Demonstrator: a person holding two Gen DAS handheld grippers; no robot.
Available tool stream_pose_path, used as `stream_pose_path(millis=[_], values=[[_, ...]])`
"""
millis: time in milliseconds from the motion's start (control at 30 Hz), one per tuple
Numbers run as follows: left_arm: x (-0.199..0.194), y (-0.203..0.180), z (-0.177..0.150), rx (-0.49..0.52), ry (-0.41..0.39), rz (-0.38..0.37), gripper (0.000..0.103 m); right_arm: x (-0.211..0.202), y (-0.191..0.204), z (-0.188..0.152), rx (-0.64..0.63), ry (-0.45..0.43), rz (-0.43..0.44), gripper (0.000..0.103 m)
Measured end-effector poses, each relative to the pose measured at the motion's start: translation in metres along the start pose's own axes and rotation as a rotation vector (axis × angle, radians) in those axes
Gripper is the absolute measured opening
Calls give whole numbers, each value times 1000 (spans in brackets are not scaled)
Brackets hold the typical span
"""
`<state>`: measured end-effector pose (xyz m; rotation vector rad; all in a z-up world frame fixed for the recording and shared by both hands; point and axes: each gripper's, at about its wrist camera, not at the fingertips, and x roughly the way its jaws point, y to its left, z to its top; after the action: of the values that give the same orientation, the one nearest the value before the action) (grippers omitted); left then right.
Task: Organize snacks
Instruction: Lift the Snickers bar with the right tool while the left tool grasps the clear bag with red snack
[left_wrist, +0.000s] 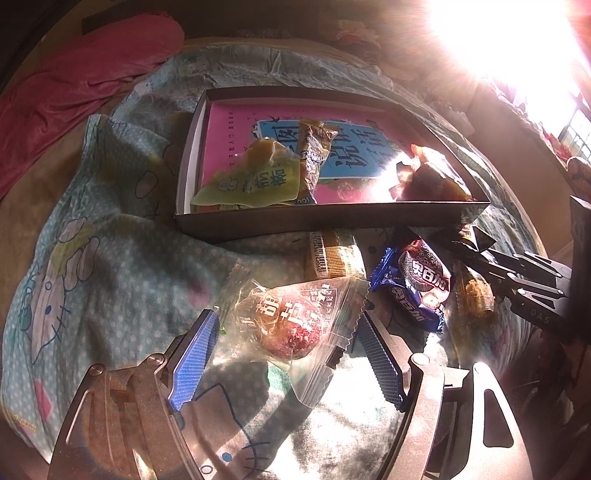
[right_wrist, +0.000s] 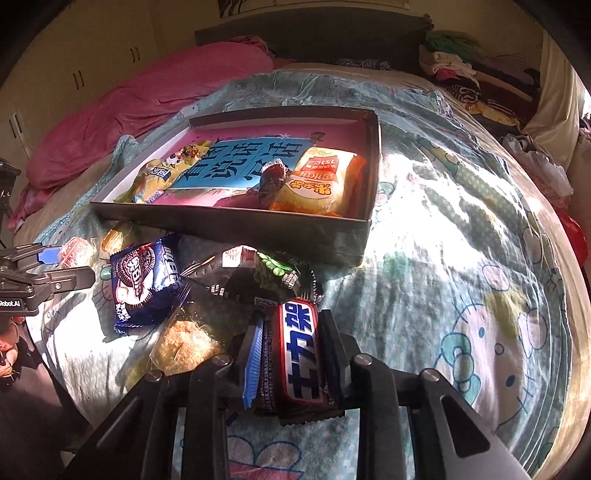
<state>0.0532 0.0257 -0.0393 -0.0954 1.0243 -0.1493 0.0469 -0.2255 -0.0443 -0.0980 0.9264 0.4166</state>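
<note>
Your left claw (left_wrist: 286, 345) stands wide open around the clear-wrapped red candy ball (left_wrist: 291, 328) on the bed, pads not pressing it. Beside it lies the blue cookie pack (right_wrist: 147, 282), the box (right_wrist: 229, 221) behind. Your right claw (right_wrist: 291, 354) is clamped on the chocolate bar (right_wrist: 301, 350)

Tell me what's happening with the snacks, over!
Right tongs shut on chocolate bar. Left tongs open around round candy packet. Box ahead, partly filled. Cookie pack loose on bed, nothing blocking.
</note>
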Motion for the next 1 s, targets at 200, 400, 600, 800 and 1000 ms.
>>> stream_pose_path(millis=[200, 400, 600, 800, 1000], values=[[1, 1, 3, 8, -11, 8, 65, -9, -9, -4, 76, 6, 20, 29], [1, 2, 3, 28, -4, 19, 50, -14, -19, -6, 154, 0, 26, 29], [-14, -6, 4, 62, -60, -19, 48, -22, -24, -9, 203, -11, 26, 29], [-26, -9, 4, 80, -108, -20, 48, -30, -30, -9, 237, -37, 3, 29], [-30, -5, 6, 68, -117, -20, 48, -41, -41, -9, 316, -93, 23, 29]])
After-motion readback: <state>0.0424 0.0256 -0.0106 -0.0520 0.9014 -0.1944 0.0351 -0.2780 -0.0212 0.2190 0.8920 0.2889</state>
